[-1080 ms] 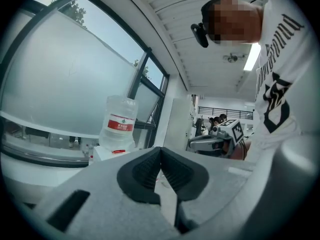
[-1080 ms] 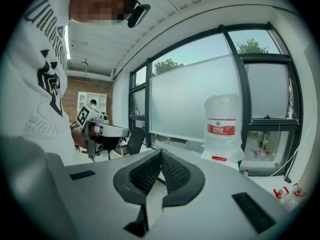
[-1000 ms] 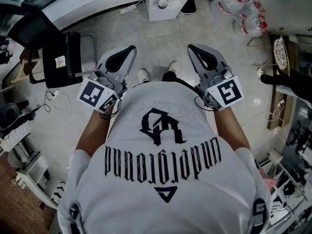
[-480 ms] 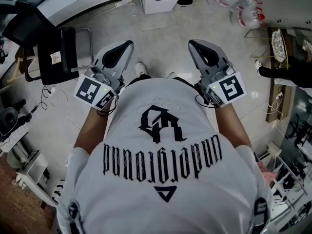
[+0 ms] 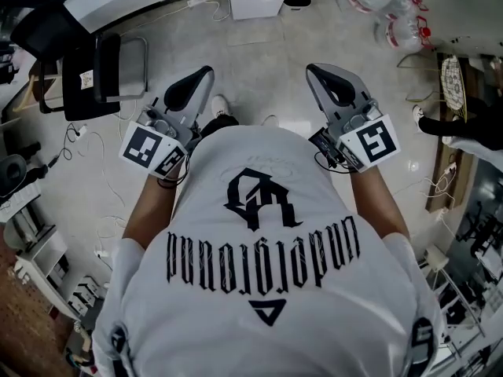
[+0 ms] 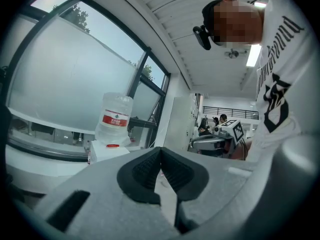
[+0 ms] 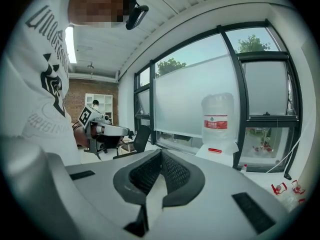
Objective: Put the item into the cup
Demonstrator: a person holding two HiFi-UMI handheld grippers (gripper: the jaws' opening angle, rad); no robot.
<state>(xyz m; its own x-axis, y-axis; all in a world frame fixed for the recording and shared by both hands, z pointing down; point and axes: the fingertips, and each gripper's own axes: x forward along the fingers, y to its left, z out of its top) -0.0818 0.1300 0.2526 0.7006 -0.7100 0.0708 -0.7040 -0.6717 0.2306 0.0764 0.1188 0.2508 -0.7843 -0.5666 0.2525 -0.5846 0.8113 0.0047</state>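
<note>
Left gripper (image 5: 203, 77) and right gripper (image 5: 316, 73) are held at waist height above the floor (image 5: 259, 53), well apart. Each gripper view shows jaws closed tip to tip, gripping nothing. A water bottle (image 7: 218, 121) stands by the window. No view shows item or cup.
</note>
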